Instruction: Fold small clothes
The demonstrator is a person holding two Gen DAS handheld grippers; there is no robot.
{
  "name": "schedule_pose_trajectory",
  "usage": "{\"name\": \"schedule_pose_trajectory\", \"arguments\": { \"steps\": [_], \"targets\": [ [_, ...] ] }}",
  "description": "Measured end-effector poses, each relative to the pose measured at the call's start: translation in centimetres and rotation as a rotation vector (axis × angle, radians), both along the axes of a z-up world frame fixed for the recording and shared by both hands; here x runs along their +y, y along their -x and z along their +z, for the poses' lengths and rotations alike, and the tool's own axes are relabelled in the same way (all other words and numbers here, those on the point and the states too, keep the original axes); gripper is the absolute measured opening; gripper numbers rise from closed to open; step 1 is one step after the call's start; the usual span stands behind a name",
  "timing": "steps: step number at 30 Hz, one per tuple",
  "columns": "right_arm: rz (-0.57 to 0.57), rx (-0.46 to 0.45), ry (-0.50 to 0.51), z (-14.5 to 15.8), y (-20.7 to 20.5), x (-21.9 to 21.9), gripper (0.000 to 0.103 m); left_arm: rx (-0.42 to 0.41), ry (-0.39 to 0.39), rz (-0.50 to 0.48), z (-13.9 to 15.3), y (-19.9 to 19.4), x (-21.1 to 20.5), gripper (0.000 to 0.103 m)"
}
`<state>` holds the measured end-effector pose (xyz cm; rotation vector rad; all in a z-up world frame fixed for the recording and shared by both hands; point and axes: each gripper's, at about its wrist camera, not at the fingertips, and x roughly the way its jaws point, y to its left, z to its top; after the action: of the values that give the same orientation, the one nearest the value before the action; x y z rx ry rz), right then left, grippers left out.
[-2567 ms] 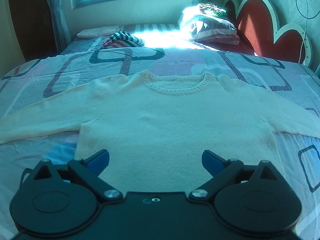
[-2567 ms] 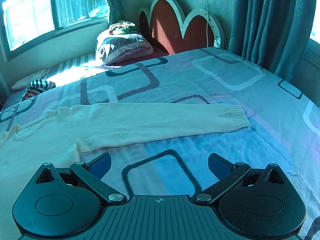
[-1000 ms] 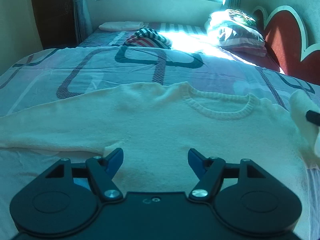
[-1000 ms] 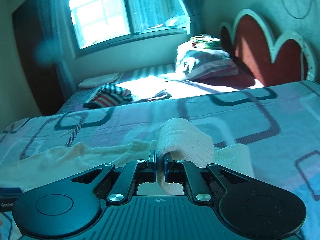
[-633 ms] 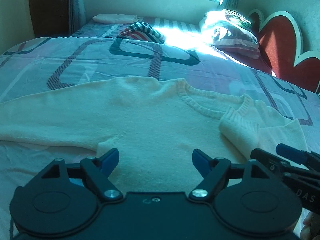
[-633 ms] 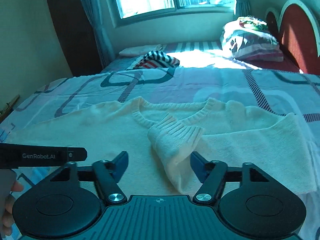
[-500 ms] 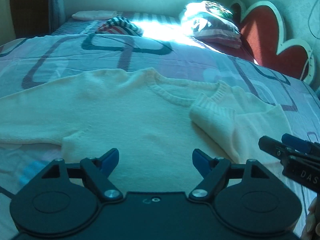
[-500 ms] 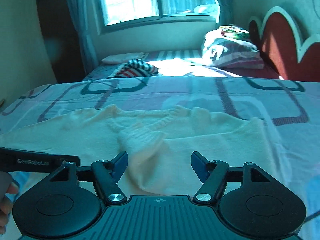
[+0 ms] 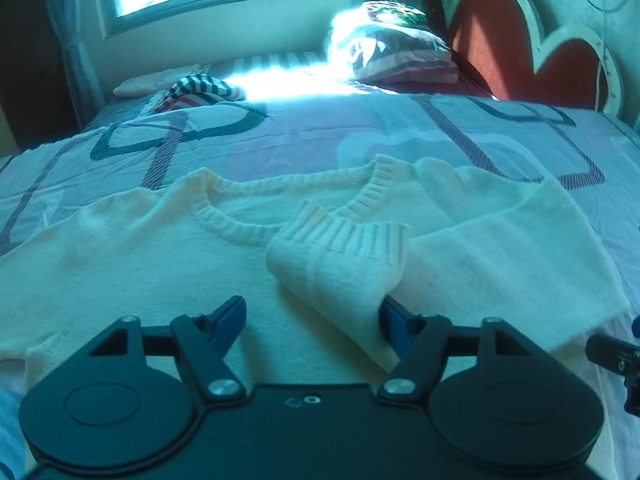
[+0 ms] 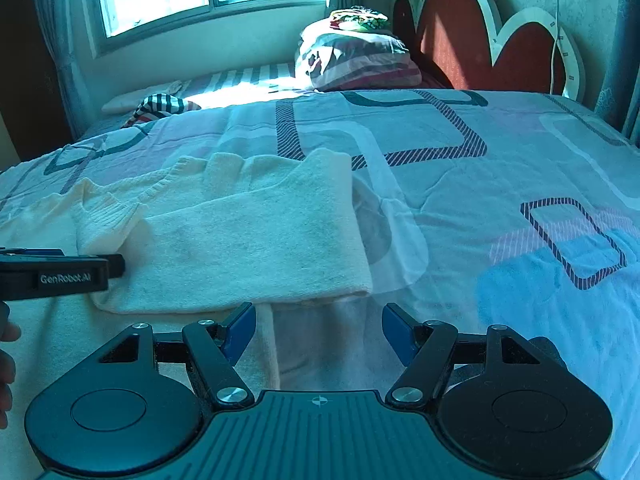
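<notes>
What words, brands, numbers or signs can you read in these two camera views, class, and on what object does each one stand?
"GenRobot.AI": white lettering on the side of the left gripper, seen at the left edge of the right wrist view.
No other readable text: the sweater, the bedspread, the pillow and the headboard carry only patterns or plain colour. The right gripper shows only a small crosshair mark.

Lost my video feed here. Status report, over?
Left gripper open, right gripper open, both empty. Sweater flat on bed; one sleeve folded across chest, the other not yet. Nothing in the way.
</notes>
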<state>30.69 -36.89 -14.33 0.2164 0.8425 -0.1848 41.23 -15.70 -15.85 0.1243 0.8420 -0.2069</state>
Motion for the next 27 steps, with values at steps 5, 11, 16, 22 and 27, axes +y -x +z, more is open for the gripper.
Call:
{"name": "schedule_pose_trajectory", "arguments": {
  "steps": [5, 11, 16, 22, 27],
  "targets": [
    [0.007, 0.006, -0.032, -0.3, -0.4, -0.2, 0.069, -0.001, 0.108, 0.068, 1.1, -0.5, 3.4, 0.022],
    [0.011, 0.017, -0.039, -0.8, -0.7, -0.1, 0.069, 0.051, 0.247, 0.088, 0.7, -0.5, 6.2, 0.008],
    [0.013, 0.013, -0.020, -1.0, -1.2, 0.2, 0.069, -0.004, 0.372, 0.107, 2.7, -0.5, 7.7, 0.007],
    [0.039, -0.009, -0.019, -1.3, -2.3, 1.4, 0.069, -0.110, 0.410, 0.143, 6.4, -2.1, 10.3, 0.007],
    [0.039, -0.030, -0.066, -1.2, -3.0, 1.9, 0.023, -0.081, 0.366, 0.190, 4.4, -2.1, 12.7, 0.007]
  ]
}}
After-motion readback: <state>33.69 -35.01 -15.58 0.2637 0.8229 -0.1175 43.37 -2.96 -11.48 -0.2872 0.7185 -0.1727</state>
